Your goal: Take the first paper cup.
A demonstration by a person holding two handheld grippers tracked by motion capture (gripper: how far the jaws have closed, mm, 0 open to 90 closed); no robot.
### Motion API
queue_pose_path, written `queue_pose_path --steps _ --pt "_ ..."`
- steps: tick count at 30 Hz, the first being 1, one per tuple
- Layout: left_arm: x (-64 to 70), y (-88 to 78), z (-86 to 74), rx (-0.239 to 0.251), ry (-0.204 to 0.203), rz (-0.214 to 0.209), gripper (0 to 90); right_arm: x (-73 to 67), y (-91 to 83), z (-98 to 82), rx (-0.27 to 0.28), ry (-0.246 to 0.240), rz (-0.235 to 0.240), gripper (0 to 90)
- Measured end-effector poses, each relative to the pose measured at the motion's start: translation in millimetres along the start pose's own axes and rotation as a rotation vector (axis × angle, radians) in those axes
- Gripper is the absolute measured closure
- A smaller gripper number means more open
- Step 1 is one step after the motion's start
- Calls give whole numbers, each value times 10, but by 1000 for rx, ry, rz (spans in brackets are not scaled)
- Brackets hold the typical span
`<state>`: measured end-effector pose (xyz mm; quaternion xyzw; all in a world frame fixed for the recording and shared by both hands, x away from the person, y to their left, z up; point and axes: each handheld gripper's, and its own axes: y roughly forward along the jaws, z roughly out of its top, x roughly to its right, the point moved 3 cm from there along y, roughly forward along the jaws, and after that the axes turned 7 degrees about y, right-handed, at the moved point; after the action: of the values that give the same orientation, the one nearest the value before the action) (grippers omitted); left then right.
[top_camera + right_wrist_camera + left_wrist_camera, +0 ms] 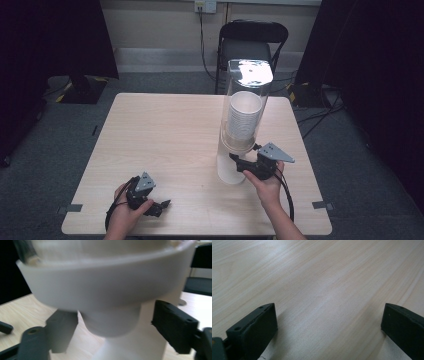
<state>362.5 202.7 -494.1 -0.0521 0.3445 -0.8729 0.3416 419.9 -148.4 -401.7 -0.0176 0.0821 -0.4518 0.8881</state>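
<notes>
My right hand-held gripper (235, 159) sits wide open around the bottom cup (110, 322) poking from the cup dispenser (243, 120) on the table (165, 135); probably not yet gripped. My left hand-held gripper (162, 204) rests open, empty.

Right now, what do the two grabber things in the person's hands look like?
Both are black. The left gripper and the right gripper each have two blocky black jaws with small screw holes, a grey three-cornered plate on top, and a black cable trailing back toward the person. The forearms are bare, with no sleeves in view.
</notes>
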Motion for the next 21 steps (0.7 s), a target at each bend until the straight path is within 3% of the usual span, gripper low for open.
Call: queue_pose_path --steps 6,11,21 --pt "0 0 0 0 1 0 0 -51 41 38 34 -34 -7 208" --pt "0 0 0 0 0 0 0 -59 89 74 49 -34 -24 212" --pt "0 0 0 0 1 0 0 -84 113 54 59 -62 -19 314"
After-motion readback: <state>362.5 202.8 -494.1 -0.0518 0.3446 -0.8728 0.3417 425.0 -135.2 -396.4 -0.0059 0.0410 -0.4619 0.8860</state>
